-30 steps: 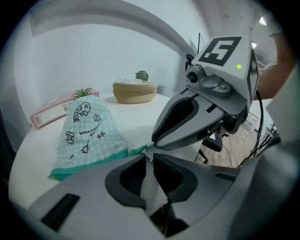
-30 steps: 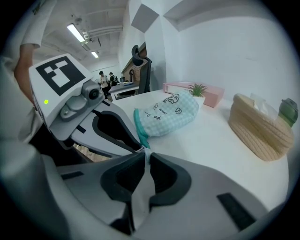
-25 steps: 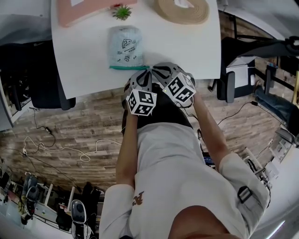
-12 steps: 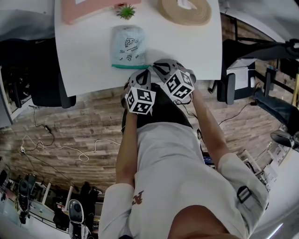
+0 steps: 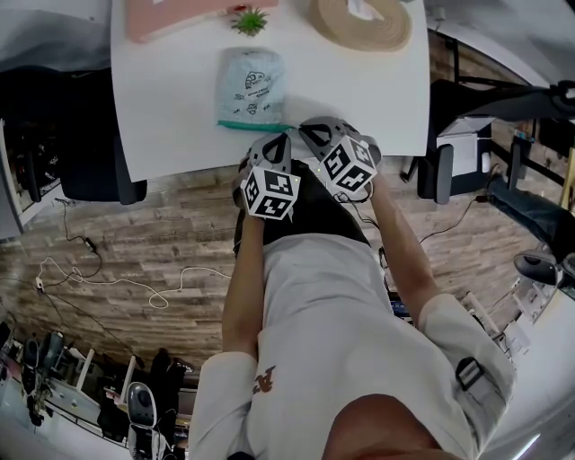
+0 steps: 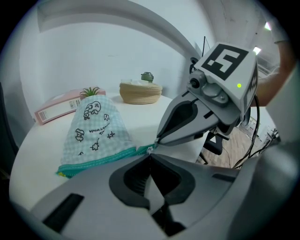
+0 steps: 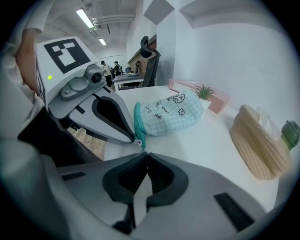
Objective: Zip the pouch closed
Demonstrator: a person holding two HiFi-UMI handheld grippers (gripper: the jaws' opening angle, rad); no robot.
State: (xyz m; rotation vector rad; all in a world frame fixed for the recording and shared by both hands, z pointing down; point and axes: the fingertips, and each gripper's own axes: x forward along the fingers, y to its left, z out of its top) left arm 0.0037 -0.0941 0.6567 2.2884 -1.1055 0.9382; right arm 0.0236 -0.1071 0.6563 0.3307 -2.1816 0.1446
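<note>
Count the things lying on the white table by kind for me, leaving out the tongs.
pouch, checked with a teal zip edge: 1
pink box: 1
small potted plant: 1
woven basket: 1
small green object behind the basket, too small to identify: 1
Total: 5

No readable text, small black print on the pouch (image 5: 251,85) too blurred
</note>
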